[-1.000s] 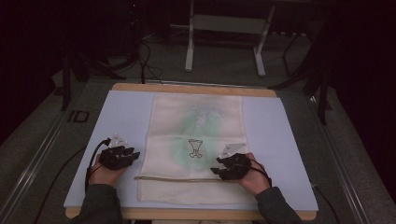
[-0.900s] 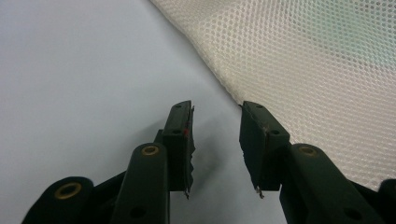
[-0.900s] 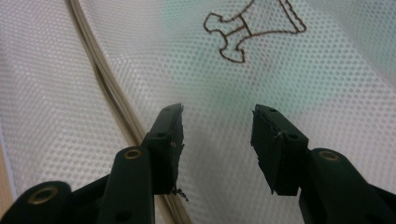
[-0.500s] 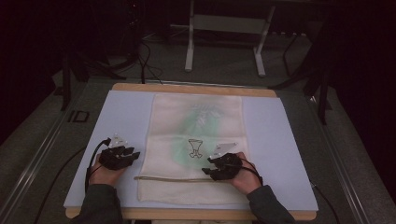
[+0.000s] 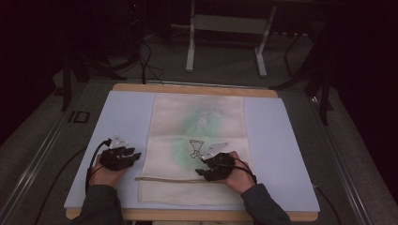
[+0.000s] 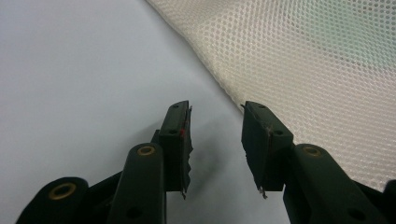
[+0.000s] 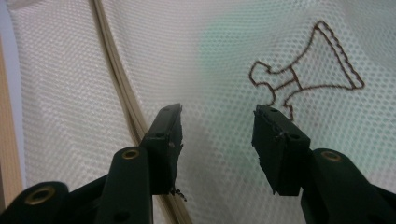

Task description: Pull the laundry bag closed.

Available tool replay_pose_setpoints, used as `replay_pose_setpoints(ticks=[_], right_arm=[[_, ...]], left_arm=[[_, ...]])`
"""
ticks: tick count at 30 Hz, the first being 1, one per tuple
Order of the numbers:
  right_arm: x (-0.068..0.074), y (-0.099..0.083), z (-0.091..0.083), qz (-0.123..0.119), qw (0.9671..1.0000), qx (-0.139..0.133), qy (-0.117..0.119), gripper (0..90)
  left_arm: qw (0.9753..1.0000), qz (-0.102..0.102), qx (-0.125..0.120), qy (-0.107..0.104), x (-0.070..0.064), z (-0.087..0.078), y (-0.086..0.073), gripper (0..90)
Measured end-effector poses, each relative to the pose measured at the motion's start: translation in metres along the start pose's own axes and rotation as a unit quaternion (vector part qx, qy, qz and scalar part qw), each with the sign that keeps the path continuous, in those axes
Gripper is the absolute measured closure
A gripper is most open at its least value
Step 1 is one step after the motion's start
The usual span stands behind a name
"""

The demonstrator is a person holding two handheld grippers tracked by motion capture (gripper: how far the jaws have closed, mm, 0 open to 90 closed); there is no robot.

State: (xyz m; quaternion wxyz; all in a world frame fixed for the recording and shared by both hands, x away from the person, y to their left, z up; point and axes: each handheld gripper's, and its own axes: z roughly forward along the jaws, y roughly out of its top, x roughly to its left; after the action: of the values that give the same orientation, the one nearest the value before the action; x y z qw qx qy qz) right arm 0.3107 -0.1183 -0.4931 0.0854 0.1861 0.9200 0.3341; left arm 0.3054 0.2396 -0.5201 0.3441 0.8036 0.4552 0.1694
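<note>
Basically nothing grabbed yet: mesh bag (image 5: 197,150) lies flat mid-mat, left gripper (image 6: 215,135) released over bare mat (image 5: 126,117) at the bag's 9 o'clock edge, right gripper (image 7: 217,135) released over its drawstring (image 7: 119,79) near 6 o'clock.

The letters "ID" are showing in dark print on the grey floor (image 5: 56,126) left of the tabletop (image 5: 126,108); no other text is reading clearly.

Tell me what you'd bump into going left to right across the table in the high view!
Left gripper → edge of the mesh bag → brown stitched emblem → right gripper → bare blue mat.
</note>
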Motion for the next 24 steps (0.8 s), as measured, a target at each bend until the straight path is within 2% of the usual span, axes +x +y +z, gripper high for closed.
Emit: replay_pose_setpoints(ticks=[24], right_arm=[[0.015, 0.021, 0.019, -0.023, 0.9993, -0.01, 0.026, 54.0]], left_arm=[[1.0, 0.002, -0.001, -0.001, 0.0, 0.0, 0.0, 61.6]])
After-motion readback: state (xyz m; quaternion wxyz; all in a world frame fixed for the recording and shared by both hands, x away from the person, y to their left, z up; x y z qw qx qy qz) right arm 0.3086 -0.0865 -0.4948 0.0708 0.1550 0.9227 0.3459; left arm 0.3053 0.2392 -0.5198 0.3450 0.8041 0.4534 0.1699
